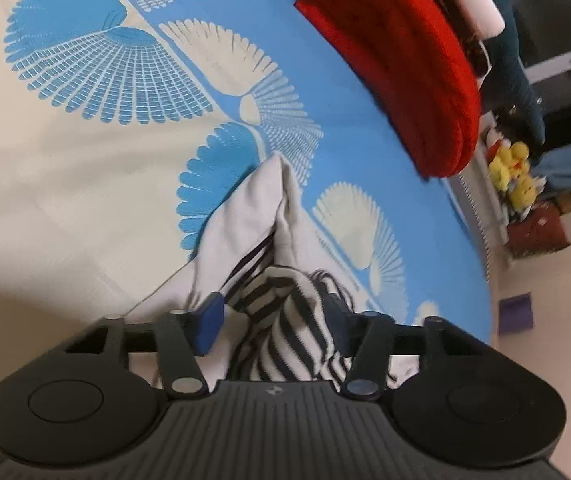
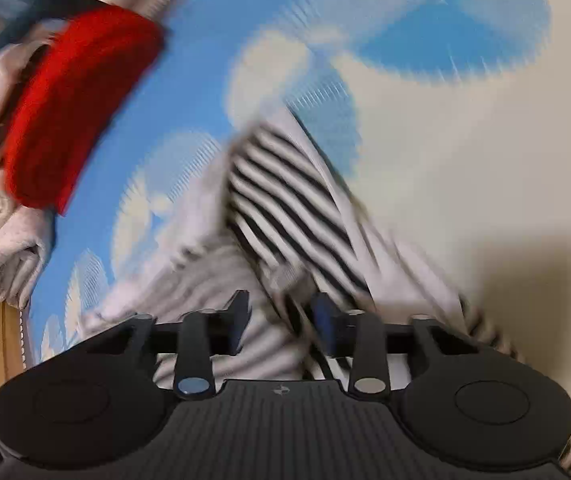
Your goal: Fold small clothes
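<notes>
1. A small black-and-white striped garment (image 1: 281,320) lies bunched on a bedspread (image 1: 65,180) printed with blue and cream fan shapes, close in front of both cameras.
2. In the left wrist view, the left gripper (image 1: 275,320) points down at the garment with its jaws spread. A raised fold of striped cloth stands in the gap between the blue pads, and the near pad (image 1: 209,322) on the left stands clear of it.
3. Beyond that fold, a plain pale part of the same garment rises to a peak (image 1: 281,168) farther out on the bedspread.
4. In the right wrist view, the right gripper (image 2: 281,322) also has its jaws apart over striped cloth (image 2: 285,200). The picture is smeared by motion, so whether either pad touches the fabric is hard to tell; the pads appear not to press on it.
5. A red folded item (image 1: 401,68) lies at the far right edge of the bed in the left view and at the far left in the right view (image 2: 81,104).
6. Just beside the red item, in the right view, rests a pale rolled cloth (image 2: 1,240).
7. Yellow plush toys (image 1: 513,176) sit off the bed, to the right, in the left view.
</notes>
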Available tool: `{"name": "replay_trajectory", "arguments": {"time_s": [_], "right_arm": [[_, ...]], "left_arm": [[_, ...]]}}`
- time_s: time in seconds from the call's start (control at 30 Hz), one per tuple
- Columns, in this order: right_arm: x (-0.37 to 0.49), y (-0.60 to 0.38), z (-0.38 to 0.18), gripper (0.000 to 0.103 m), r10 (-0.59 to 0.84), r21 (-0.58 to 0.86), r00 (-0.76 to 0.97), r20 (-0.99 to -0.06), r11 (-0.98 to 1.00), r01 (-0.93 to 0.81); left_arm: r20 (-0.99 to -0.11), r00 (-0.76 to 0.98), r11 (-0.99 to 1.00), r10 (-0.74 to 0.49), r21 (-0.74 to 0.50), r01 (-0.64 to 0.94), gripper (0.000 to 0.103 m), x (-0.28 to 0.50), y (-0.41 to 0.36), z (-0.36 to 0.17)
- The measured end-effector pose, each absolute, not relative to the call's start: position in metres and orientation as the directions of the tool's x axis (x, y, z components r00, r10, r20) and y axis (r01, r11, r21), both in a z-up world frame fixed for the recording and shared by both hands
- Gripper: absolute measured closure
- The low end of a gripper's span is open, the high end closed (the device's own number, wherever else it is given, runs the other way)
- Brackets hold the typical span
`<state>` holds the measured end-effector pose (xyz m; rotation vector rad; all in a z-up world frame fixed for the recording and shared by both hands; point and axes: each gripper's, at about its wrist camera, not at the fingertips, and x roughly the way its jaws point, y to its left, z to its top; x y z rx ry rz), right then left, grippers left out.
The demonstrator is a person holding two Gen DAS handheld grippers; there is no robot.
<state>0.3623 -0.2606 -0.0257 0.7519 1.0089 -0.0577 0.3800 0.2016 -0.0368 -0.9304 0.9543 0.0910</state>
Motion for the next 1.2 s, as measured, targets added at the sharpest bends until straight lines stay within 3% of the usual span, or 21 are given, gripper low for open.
{"name": "replay_trajectory", "arguments": {"time_s": [0.2,0.23,0.3,0.33,0.37,0.4,0.43,0.53,0.6,0.67,0.77,0.83,0.87,0.93,1.07,1.2], "right_arm": [[0.386,-0.242,-0.044,0.055,0.284,0.457,0.460,-0.841,0.829,0.323],[0.386,-0.238,-0.045,0.055,0.284,0.441,0.444,-0.850,0.844,0.305],[0.388,-0.225,-0.046,0.058,0.284,0.416,0.429,-0.858,0.873,0.253],[0.388,-0.219,-0.045,0.062,0.285,0.403,0.426,-0.859,0.889,0.217],[0.390,-0.214,-0.043,0.075,0.294,0.396,0.430,-0.853,0.902,0.169],[0.391,-0.211,-0.039,0.090,0.315,0.410,0.449,-0.836,0.902,0.132],[0.391,-0.214,-0.034,0.094,0.348,0.455,0.480,-0.806,0.882,0.124],[0.391,-0.245,-0.019,0.099,0.431,0.663,0.637,-0.639,0.729,0.171],[0.386,-0.267,-0.010,0.099,0.406,0.743,0.737,-0.541,0.641,0.193],[0.384,-0.279,-0.010,0.099,0.360,0.735,0.758,-0.545,0.640,0.225],[0.396,-0.281,-0.037,0.098,0.340,0.616,0.597,-0.726,0.708,0.346],[0.401,-0.274,-0.064,0.086,0.272,0.448,0.416,-0.868,0.790,0.418],[0.399,-0.273,-0.070,0.086,0.248,0.422,0.403,-0.881,0.797,0.432],[0.402,-0.268,-0.061,0.083,0.224,0.413,0.437,-0.871,0.816,0.404],[0.400,-0.255,-0.021,0.053,0.116,0.354,0.600,-0.791,0.887,0.296],[0.399,-0.249,-0.007,0.053,0.216,0.468,0.691,-0.689,0.861,0.197]], "left_arm": [[-0.701,0.593,0.565,-0.396,-0.695,-0.444,0.043,0.391,0.191,-0.051],[-0.704,0.593,0.575,-0.391,-0.690,-0.439,0.049,0.393,0.189,-0.052],[-0.705,0.594,0.589,-0.388,-0.685,-0.428,0.067,0.394,0.184,-0.053],[-0.700,0.595,0.594,-0.395,-0.689,-0.415,0.086,0.395,0.182,-0.053],[-0.691,0.600,0.599,-0.403,-0.695,-0.399,0.102,0.395,0.181,-0.052],[-0.684,0.610,0.608,-0.400,-0.696,-0.382,0.102,0.395,0.180,-0.048],[-0.676,0.630,0.619,-0.383,-0.694,-0.369,0.102,0.393,0.180,-0.042],[-0.590,0.715,0.601,-0.376,-0.742,-0.296,0.102,0.386,0.188,-0.020],[-0.545,0.743,0.579,-0.388,-0.772,-0.264,0.102,0.381,0.192,-0.010],[-0.573,0.714,0.595,-0.402,-0.756,-0.272,0.102,0.378,0.191,-0.008],[-0.763,0.520,0.718,-0.385,-0.601,-0.351,0.101,0.386,0.179,-0.033],[-0.875,0.354,0.759,-0.330,-0.469,-0.451,0.095,0.390,0.177,-0.063],[-0.890,0.327,0.749,-0.318,-0.447,-0.489,0.095,0.390,0.181,-0.071],[-0.883,0.362,0.739,-0.298,-0.454,-0.498,0.095,0.390,0.188,-0.066],[-0.771,0.574,0.751,-0.277,-0.546,-0.371,0.088,0.387,0.190,-0.024],[-0.689,0.625,0.728,-0.366,-0.631,-0.268,0.088,0.390,0.180,-0.021]]}}
